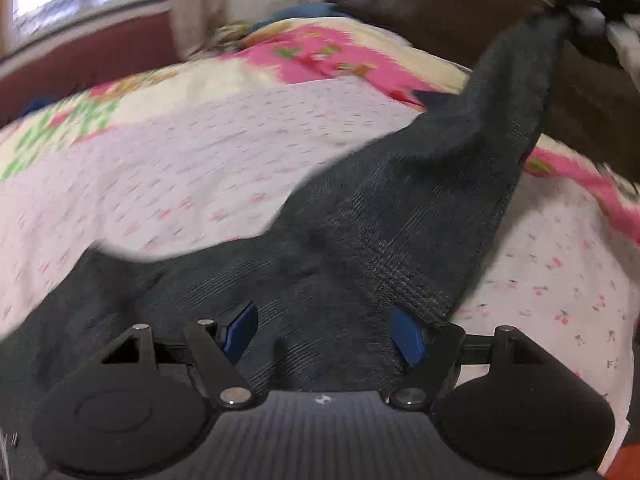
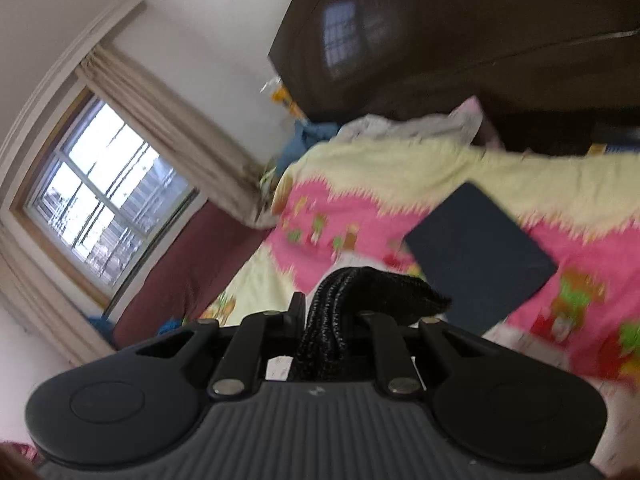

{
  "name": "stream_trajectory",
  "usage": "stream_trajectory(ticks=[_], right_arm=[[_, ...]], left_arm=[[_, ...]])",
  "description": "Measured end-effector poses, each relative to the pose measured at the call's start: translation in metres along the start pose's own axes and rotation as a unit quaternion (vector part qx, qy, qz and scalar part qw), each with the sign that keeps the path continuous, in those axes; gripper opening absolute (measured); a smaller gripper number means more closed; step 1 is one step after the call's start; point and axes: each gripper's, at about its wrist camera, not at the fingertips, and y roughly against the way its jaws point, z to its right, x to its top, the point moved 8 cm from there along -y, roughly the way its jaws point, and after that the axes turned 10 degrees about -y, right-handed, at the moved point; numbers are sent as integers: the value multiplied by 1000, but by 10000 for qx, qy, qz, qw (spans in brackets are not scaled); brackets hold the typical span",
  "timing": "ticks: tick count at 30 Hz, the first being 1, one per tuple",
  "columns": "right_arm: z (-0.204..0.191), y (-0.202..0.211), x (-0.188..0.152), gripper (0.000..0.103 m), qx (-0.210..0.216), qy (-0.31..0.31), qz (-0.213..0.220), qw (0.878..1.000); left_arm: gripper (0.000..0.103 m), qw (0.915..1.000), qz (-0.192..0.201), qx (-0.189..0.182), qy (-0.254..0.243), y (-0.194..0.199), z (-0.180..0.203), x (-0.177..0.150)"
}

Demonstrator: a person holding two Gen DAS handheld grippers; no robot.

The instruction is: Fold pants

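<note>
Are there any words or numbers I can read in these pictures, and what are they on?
No words or numbers can be read.
Left gripper: a small white mark on its body, a logo, no letters.
Right gripper: the same kind of mark, too blurred to read.
Bedspread: cartoon pictures only, blurred.
Dark flat thing on the bedspread: no writing shows.
Pants: no label shows.

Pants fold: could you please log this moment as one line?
right gripper: shut on pants | left gripper: open over pants | bedspread beneath
</note>
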Motion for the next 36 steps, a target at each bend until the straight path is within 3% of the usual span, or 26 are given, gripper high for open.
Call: stream_trajectory(ticks=[5,9,12,16,19,22,26,31,34,36], right_arm=[[51,4,10,14,-271,-295,-32,9992],[81,3,-6,14,-513,-274,-243,9980],[67,-1,-30,14,-406,32,-526,9978],[0,-10,-89,14,50,833,-1106,9904],[-62,-15,-160,14,442,1658,-1743,9696],[-116,-18,-243,14,919,2033,-2472,9429],[-173,-18,-359,14,1403,2453,-3289,9011],[-212,-8,-496,14,1661,2790,-4165,8492],[-222,6,-547,14,1807,2738,-4378,8371],[-229,13,-562,14,1907,2722,-4395,8345]], left_arm=[[86,9957,-385,-785,-312,-37,60,13],[85,9942,-610,-598,-645,-54,75,9],[86,9943,-592,-613,-645,-38,68,5],[86,9975,-489,-381,-351,-6,43,-7],[86,9994,-348,-4,-64,28,9,-22],[86,9983,-241,456,281,65,-25,-44],[86,9903,-173,1210,666,120,-70,-83],[86,9759,-115,1827,1187,165,-105,-128],[86,9678,-73,2008,1519,183,-119,-150],[86,9630,-48,2080,1715,191,-127,-163]])
